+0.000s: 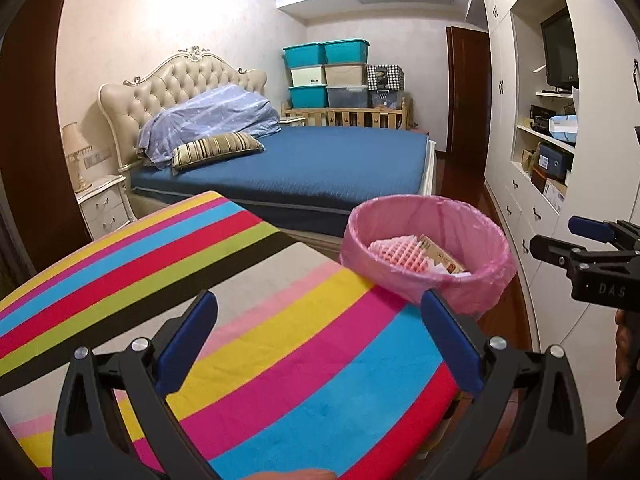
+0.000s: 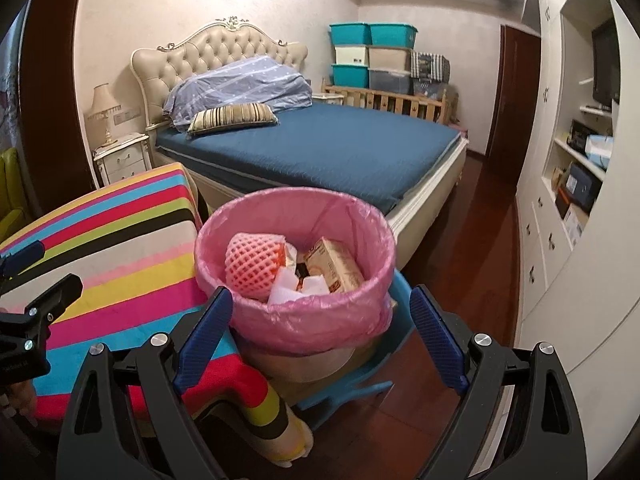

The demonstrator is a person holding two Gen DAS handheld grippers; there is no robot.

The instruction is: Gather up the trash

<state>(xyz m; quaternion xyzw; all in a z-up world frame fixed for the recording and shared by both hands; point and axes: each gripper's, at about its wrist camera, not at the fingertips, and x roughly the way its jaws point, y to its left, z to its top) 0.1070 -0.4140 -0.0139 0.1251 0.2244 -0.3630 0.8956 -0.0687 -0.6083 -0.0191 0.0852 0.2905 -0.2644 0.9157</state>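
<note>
Even soft indoor light, sharp focus, strong fisheye bending, dark vignette at corners

my left gripper (image 1: pixel 318 344) hangs over the worktop (image 1: pixel 240 300), and my right gripper (image 2: pixel 320 340) is before the bin (image 2: pixel 296 276), which stands just right of the worktop's edge. in the bin lie a foam net (image 2: pixel 250 266), a carton (image 2: pixel 336 270) to its right and paper scraps (image 2: pixel 294 286) between them. the bed (image 2: pixel 320 148) lies behind both, with the wall cabinets (image 2: pixel 560 200) to the right.
</note>
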